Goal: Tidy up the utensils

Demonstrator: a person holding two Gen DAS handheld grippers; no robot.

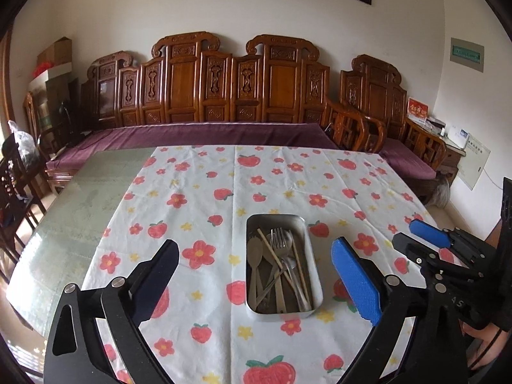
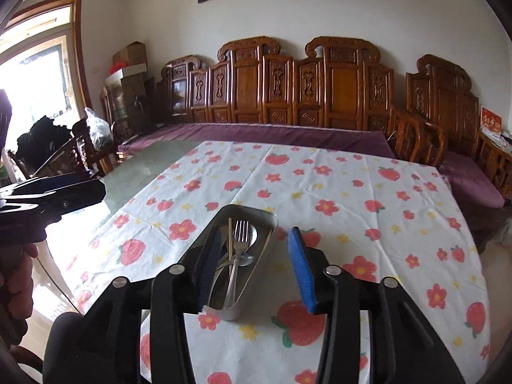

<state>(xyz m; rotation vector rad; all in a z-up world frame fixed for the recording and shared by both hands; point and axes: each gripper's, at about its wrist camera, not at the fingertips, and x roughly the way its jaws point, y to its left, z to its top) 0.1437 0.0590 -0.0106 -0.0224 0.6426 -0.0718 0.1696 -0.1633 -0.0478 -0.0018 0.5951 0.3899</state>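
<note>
A metal tin (image 1: 316,275) stands on the flowered tablecloth (image 1: 192,192) and holds a fork (image 1: 279,236), spoons (image 1: 256,249) and wooden chopsticks (image 1: 300,262) in a loose heap. My left gripper (image 1: 256,243) hangs above the tin's near side, open wide, with nothing between its fingers. To the right of the tin my right gripper (image 1: 412,232) is also open and empty. In the right wrist view the tin (image 2: 252,288) and fork (image 2: 241,233) show between the right gripper (image 2: 256,233) fingers, below them and untouched. The left gripper (image 2: 80,192) reaches in from the left edge.
The cloth covers the right part of a glass-topped table (image 1: 80,208), leaving bare glass on the left. A carved wooden bench with purple cushions (image 1: 192,134) runs behind the table. Chairs and bags (image 2: 64,147) stand at the left. A hand (image 2: 16,275) holds the left gripper.
</note>
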